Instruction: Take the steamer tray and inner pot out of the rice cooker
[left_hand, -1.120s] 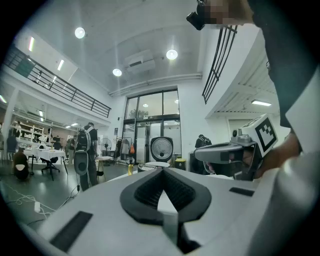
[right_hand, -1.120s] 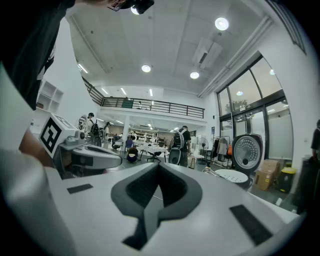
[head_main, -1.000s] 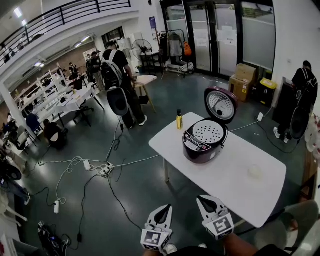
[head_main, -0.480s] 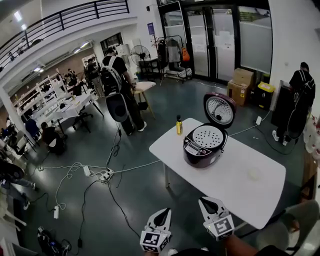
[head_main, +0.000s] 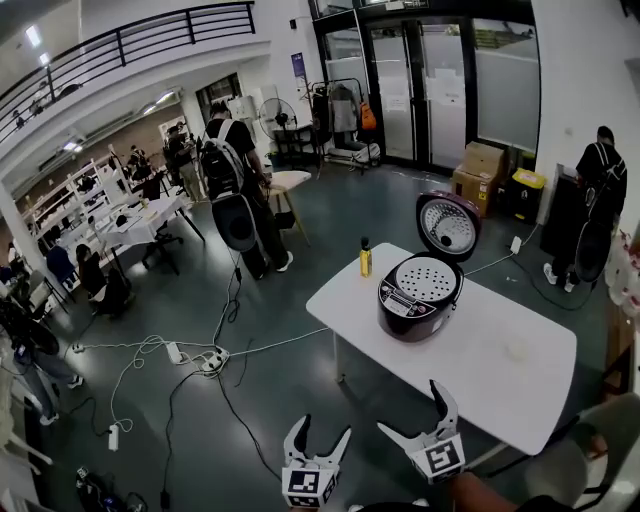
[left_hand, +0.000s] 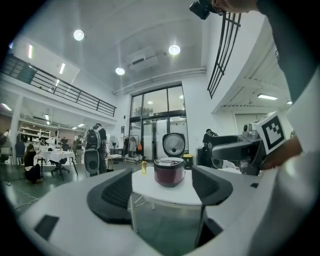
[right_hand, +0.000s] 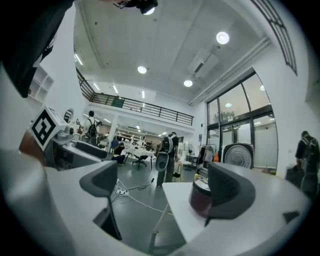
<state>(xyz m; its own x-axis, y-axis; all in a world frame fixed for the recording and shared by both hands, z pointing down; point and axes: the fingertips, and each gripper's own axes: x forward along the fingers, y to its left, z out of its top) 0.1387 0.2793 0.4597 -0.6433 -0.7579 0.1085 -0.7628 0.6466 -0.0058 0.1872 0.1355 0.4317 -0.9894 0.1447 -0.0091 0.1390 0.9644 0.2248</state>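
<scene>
Since the earlier frames both pairs of tongs have just sprung apart from a pinched-shut state, and the rice cooker (head_main: 420, 300) has drifted slightly right and lower in the head view. The left tongs (head_main: 320, 440) and right tongs (head_main: 410, 407) are at the bottom centre of the frame, released, with nothing between their jaws and well apart from the cooker. The cooker stands toward the upper left part of the white bench (head_main: 500, 370), its lid (head_main: 449, 226) tipped up behind it. The perforated steamer tray (head_main: 428, 279) lies in the mouth. The inner pot must be underneath, out of sight.

Several things could go wrong from here. The tray looks shallow and loose, so a one-sided pinch may tilt it or let it slip back. Lifting the pot could drag the whole cooker toward the bench edge. The yellow bottle (head_main: 366, 258), near the cooker at its upper left, could be knocked over. Cables (head_main: 200, 355) trail across the floor on the left.
</scene>
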